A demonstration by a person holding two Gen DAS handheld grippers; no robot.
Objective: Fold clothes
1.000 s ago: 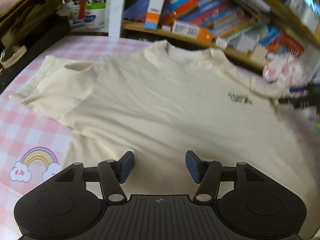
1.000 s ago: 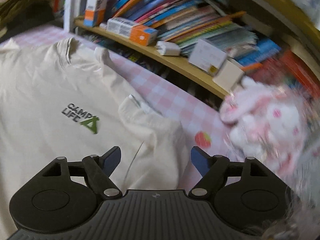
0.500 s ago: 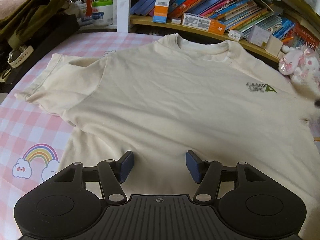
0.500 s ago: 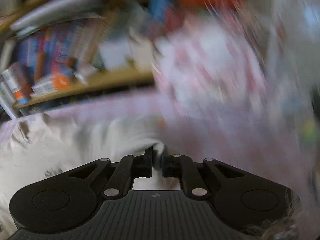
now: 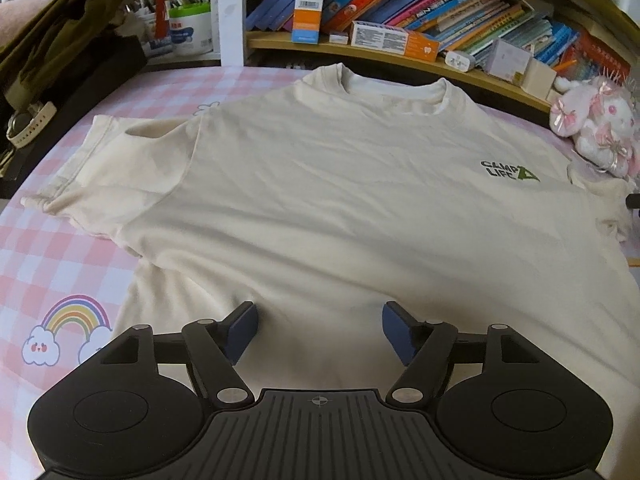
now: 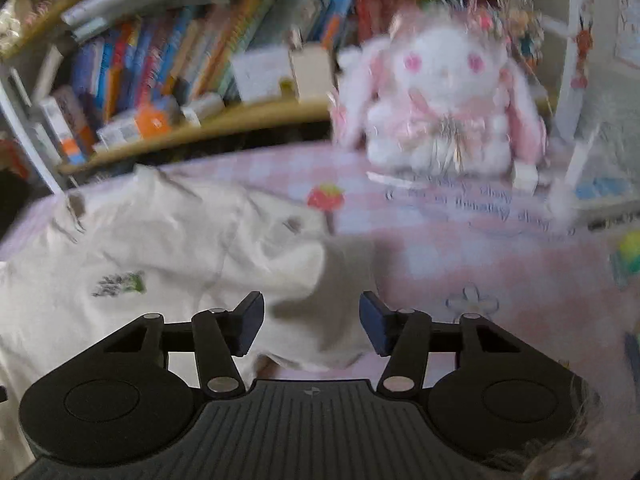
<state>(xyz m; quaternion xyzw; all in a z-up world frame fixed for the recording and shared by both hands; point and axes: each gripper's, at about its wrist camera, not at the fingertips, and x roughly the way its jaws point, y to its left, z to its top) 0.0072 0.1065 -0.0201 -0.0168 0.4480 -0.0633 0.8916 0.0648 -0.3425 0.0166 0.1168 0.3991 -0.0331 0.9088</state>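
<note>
Cream T-shirt (image 5: 320, 184) lies flat on the checked desk (image 5: 36, 264); left tongs (image 5: 318, 330) have just widened, empty, above its hem. Right tongs (image 6: 312, 326), just reopened, seemingly released the sleeve (image 6: 320, 276): folding hasn't started.

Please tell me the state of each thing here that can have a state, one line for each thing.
Cream cotton T-shirt: spread flat, print side up, not yet folded.
Its sleeve by the right gripper: rumpled, between the pads but not pinched.
Left gripper: open over the shirt's lower part; jaws just opened wider.
Right gripper: open; jaws just reopened.
Pink-and-white plush rabbit: sitting upright.
</note>
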